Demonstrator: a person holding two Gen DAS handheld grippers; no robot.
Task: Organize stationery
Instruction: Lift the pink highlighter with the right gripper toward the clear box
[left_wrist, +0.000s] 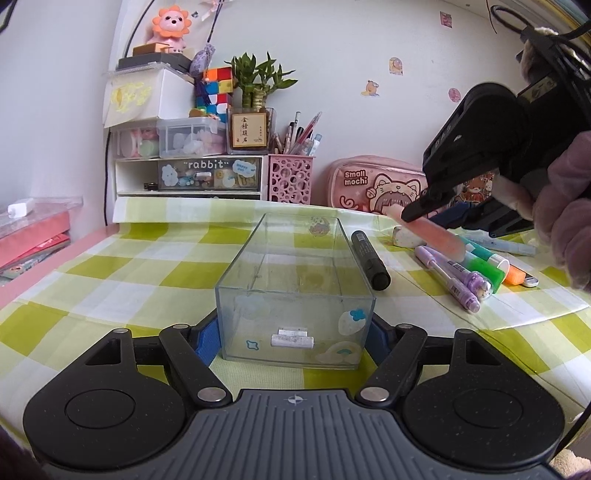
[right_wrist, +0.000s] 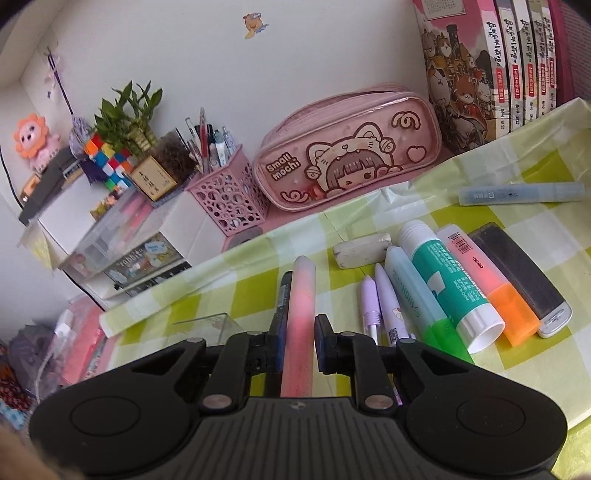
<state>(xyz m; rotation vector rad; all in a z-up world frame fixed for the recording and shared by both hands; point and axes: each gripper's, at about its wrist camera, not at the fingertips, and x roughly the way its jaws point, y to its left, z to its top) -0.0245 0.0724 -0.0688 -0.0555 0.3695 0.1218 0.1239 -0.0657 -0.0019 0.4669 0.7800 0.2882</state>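
Pink pen (right_wrist: 301, 325) is sitting clamped in my right gripper (right_wrist: 300, 345) above the pen pile, left gripper (left_wrist: 295, 334) clamping the clear box (left_wrist: 295, 280); long overhang risking it pivoting and snagging the box rim.

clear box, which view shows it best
The left wrist view: the clear box fills the centre, whole, clamped at its near end by the left gripper, and it looks empty. The right wrist view shows only one corner of it, behind the right gripper holding a pink pen.
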